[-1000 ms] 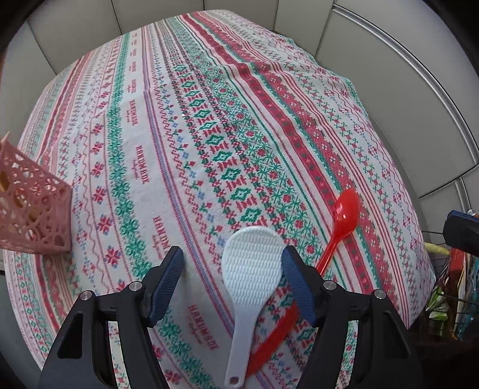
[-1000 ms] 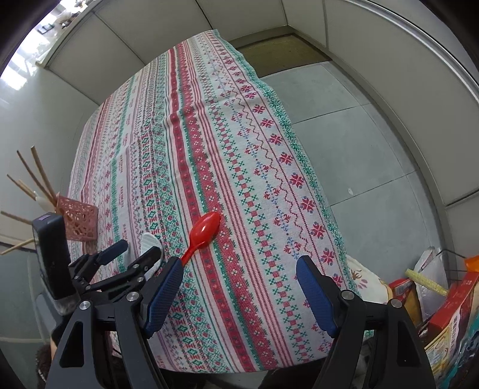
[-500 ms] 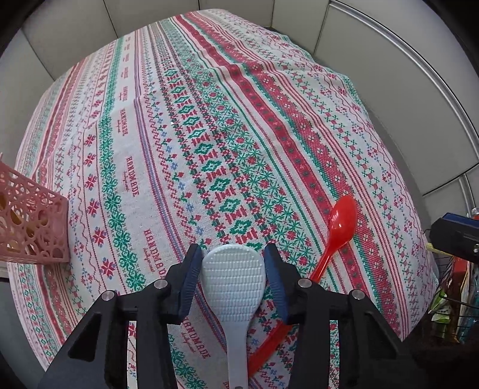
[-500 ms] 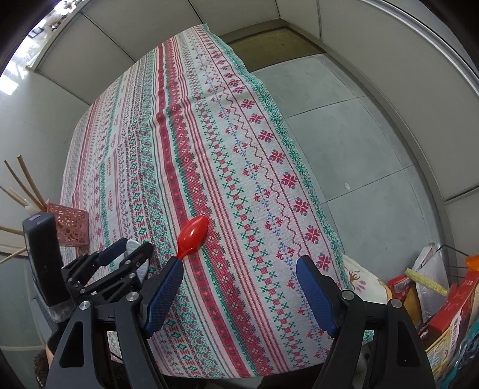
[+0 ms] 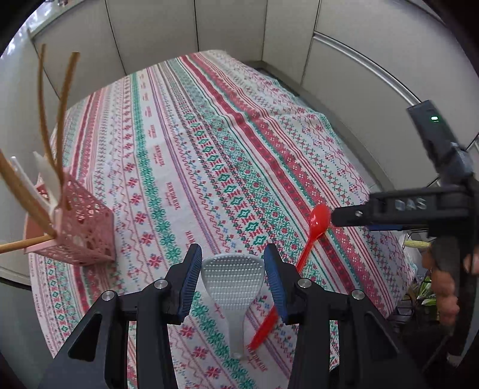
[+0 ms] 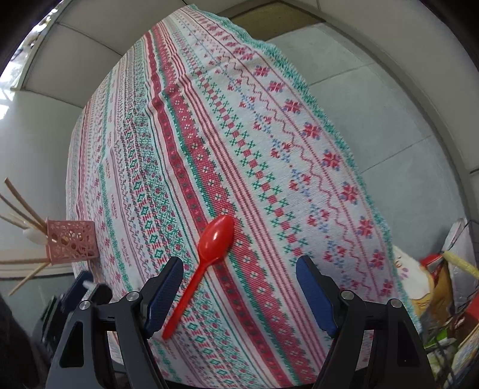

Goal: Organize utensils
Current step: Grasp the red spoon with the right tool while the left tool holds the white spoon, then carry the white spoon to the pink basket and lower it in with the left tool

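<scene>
Left gripper (image 5: 233,279): clenched on the white rice paddle (image 5: 232,287), blue pads pressed against both sides of the dimpled blade, handle hanging down toward the camera; whether it rests on the cloth cannot be told.

Right gripper (image 6: 239,294): released, jaws spread wide, nothing between the pads. Positioned over the near edge of the table. Seen also from the left wrist view, at the right, black frame tip just beside the spoon bowl.

Red plastic spoon (image 6: 206,257): lying flat on the patterned tablecloth (image 6: 269,149) near the near edge, bowl pointing away, handle running back toward the left finger (image 6: 163,294) of the right gripper, apart from both pads. In the left wrist view, handle end passing beside the paddle handle on the right.

Pink perforated utensil holder (image 5: 80,227): standing by the left edge of the table, near the front left corner, well apart from the spoon. Holding wooden chopsticks (image 5: 61,125) leaning outward and a white utensil (image 5: 45,170).

Beyond: cloth running to the far edge of the table; grey partition panels (image 5: 227,27) behind.

Right of the table, at floor level: bags and packaged goods (image 6: 443,287), details unclear.
</scene>
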The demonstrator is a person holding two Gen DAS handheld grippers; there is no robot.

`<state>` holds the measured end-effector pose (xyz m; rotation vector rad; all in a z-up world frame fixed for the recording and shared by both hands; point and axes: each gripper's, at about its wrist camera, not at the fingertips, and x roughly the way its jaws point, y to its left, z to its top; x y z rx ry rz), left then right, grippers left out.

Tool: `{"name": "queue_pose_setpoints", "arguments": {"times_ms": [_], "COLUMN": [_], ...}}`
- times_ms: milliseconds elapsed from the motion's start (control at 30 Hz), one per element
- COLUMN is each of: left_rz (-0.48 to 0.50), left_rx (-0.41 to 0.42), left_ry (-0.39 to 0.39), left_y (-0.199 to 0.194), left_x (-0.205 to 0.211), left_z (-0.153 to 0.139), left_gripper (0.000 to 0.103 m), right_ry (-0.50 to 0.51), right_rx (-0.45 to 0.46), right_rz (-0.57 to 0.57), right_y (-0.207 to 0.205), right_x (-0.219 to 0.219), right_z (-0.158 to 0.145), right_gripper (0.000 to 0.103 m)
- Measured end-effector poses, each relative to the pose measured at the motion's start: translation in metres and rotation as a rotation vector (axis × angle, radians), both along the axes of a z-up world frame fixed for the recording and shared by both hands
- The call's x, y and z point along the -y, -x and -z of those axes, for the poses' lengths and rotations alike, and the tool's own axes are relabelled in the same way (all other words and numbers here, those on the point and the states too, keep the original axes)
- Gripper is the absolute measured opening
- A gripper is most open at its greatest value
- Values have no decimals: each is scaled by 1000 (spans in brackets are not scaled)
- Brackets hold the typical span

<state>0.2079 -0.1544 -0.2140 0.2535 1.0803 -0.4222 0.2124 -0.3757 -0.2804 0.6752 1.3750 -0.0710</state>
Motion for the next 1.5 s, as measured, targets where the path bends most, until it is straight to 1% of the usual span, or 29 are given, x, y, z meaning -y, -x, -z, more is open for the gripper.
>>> {"name": "queue_pose_setpoints", "arguments": {"times_ms": [33,100,233,267,533,567,600,633,667,700,833,933,1000,1100,1200,1300,1400,1500], "left_rz": [1,5,8,7,-7,-10,-14,-17,-22,-26,-44,-62,-71,-81,-89,-101,-123,-168], "left_rx": [4,13,28,29,43,46,48,49,50,52,59,68,77,96,126,166,219,282], "left_ry": [4,8,15,18,18,17,15,15,14,14,18,32,45,76,110,157,204,249], "left_y": [2,6,14,16,24,25,26,27,27,28,29,29,31,35,40,48,54,58], "left_x": [-3,-10,-25,-28,-51,-54,-57,-60,-64,-67,-80,-89,-95,-103,-111,-123,-136,-154], "left_z": [-2,-6,-12,-14,-23,-24,-24,-24,-25,-25,-28,-33,-38,-50,-65,-86,-108,-129], "left_gripper": [45,45,45,45,45,45,45,45,45,45,45,45,45,45,45,45,45,45], "right_ry": [-6,-11,6,25,257,285,317,348,368,372,364,299,230,187,163,144,149,162], "right_rx": [-7,-19,-4,-5,-22,-21,-20,-19,-16,-10,10,29,48,78,131,208,293,377], "right_rz": [6,16,39,41,21,19,17,14,13,15,-2,17,39,46,31,9,-24,-56], "right_y": [-2,-8,-16,-17,-30,-31,-32,-33,-34,-34,-35,-33,-30,-26,-21,-12,-6,3], "right_x": [-2,-6,-14,-16,-51,-54,-57,-60,-62,-62,-62,-51,-41,-36,-40,-49,-60,-71], "right_z": [3,9,9,8,5,5,4,4,4,4,4,4,3,-4,-23,-47,-78,-104], "right_gripper": [73,61,59,59,57,55,47,43,34,32,29,26,26,25,25,24,24,24]}}
